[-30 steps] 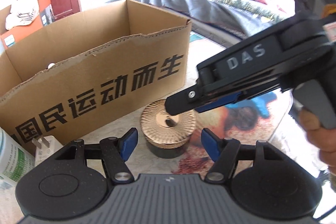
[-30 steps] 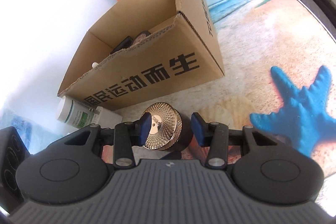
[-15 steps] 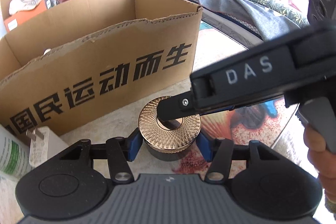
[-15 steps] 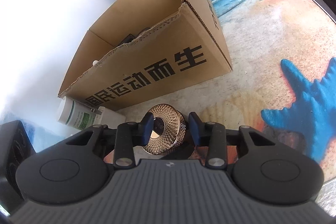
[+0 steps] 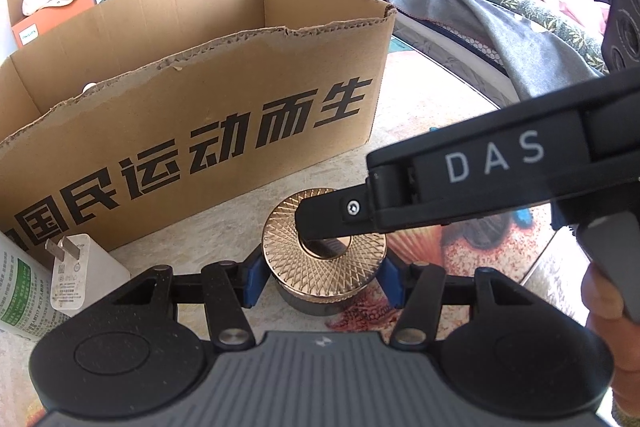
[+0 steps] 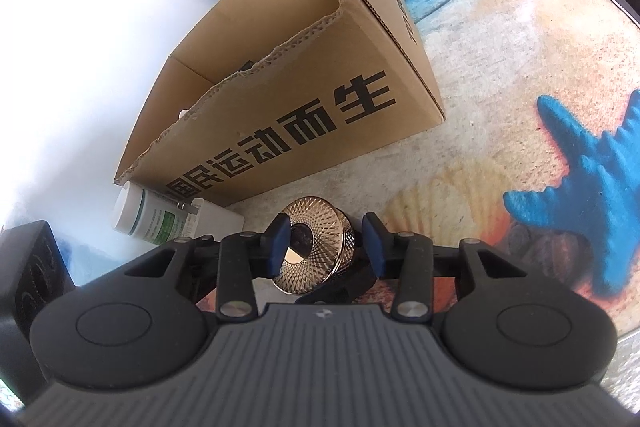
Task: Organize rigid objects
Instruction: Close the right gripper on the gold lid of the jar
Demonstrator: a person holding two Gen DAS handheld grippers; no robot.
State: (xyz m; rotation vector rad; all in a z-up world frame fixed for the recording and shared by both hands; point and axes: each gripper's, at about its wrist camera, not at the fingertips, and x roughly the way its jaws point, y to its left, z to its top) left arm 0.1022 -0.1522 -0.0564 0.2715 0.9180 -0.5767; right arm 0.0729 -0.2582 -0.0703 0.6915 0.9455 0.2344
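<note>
Since a second ago, the left gripper [image 5: 322,277] has been drawing its blue pads in until they are pressing on the sides of the gold-lidded jar [image 5: 325,259], where earlier they were standing clear of it. Going left to right across the left wrist view: a white bottle [image 5: 18,287] is lying at the edge, a white plug [image 5: 82,275] is resting just beside it, and the cardboard box [image 5: 192,115] is standing open behind them. In front of the box the jar is sitting on the printed mat [image 6: 500,75], pinched at its body by the left pads. From the right, the right gripper [image 6: 326,247] is reaching over the lid with one finger across the gold top; its jaws are opening a little, with the lid between them but not plainly clamped. The step in hand looks like securing the jar for packing. Next, the move probably calls for a firm grip, a lift high enough to clear the torn front wall, and a gentle lowering into the box.
</note>
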